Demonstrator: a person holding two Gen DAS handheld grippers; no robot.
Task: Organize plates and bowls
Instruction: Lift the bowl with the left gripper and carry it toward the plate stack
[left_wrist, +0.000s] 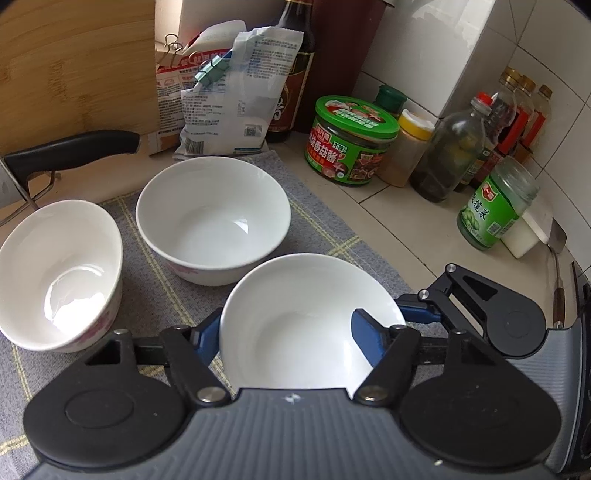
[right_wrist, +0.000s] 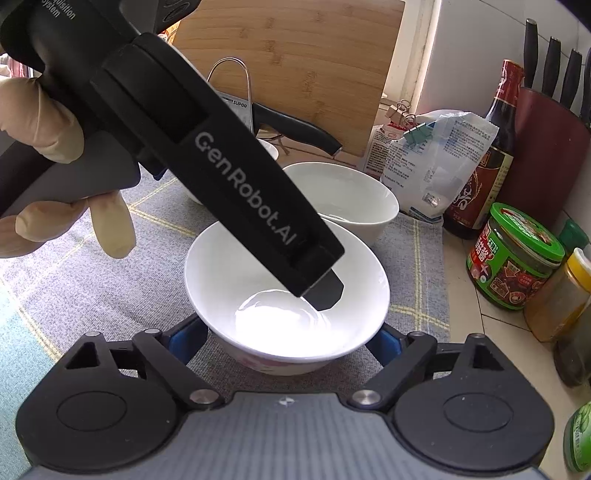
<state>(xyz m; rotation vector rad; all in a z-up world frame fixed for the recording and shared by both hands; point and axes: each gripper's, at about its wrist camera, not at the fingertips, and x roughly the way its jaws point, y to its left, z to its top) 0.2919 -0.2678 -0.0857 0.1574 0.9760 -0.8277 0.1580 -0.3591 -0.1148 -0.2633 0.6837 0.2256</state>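
Note:
Three white bowls stand on a grey checked mat (left_wrist: 317, 206). The nearest bowl (left_wrist: 295, 295) sits in my left gripper (left_wrist: 284, 325), which is shut on it. The left finger is outside the left wall and the right finger (left_wrist: 365, 332) is inside. From the right wrist view, that inner finger (right_wrist: 325, 293) reaches down into the same bowl (right_wrist: 221, 266). My right gripper (right_wrist: 286, 332) straddles the bowl low down, with blue pads close beside its wall, and I see no clear pressing. Its finger (left_wrist: 417, 312) shows by the bowl's right rim. A second bowl (left_wrist: 212, 218) and a third (left_wrist: 55, 273) stand behind.
Sauce jars (left_wrist: 351, 140), bottles (left_wrist: 454, 155) and a green-labelled jar (left_wrist: 495, 206) crowd the tiled counter on the right. Clipped bags (left_wrist: 229, 96), a dark bottle, a wooden board (left_wrist: 74, 66) and a black knife handle (left_wrist: 74, 147) line the back. A gloved hand (right_wrist: 48, 122) holds the left gripper.

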